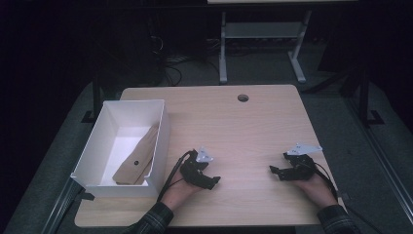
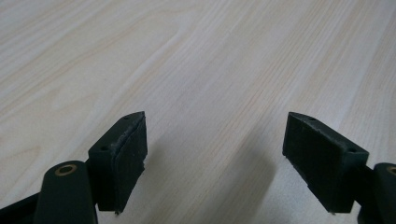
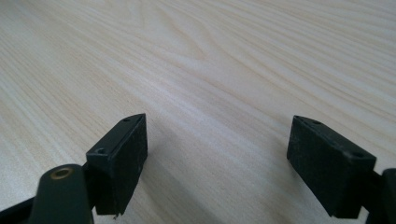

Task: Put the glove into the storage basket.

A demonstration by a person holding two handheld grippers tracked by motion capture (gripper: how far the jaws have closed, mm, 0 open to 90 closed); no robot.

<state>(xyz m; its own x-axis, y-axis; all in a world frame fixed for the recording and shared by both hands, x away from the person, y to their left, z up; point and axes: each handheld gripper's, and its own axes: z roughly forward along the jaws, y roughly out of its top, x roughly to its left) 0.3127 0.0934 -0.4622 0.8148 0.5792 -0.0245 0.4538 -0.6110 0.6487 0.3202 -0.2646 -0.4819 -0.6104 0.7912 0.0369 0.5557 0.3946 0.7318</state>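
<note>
A white box (image 1: pixel 160 146) stands at the table's left side with a brown, flat, cardboard-like piece (image 1: pixel 139 158) lying slanted inside it. My left gripper (image 1: pixel 212 181) rests on the table just right of the box, held by a hand; its jaws stand wide open over bare wood (image 2: pixel 215 154). My right gripper (image 1: pixel 273 171) lies near the right front of the table, pointing left, also open with nothing between its jaws (image 3: pixel 217 158).
The light wooden table (image 1: pixel 243 131) has a round cable hole (image 1: pixel 243 98) near its far edge. Behind the table stands a white desk frame (image 1: pixel 263 44) on a dark floor with cables.
</note>
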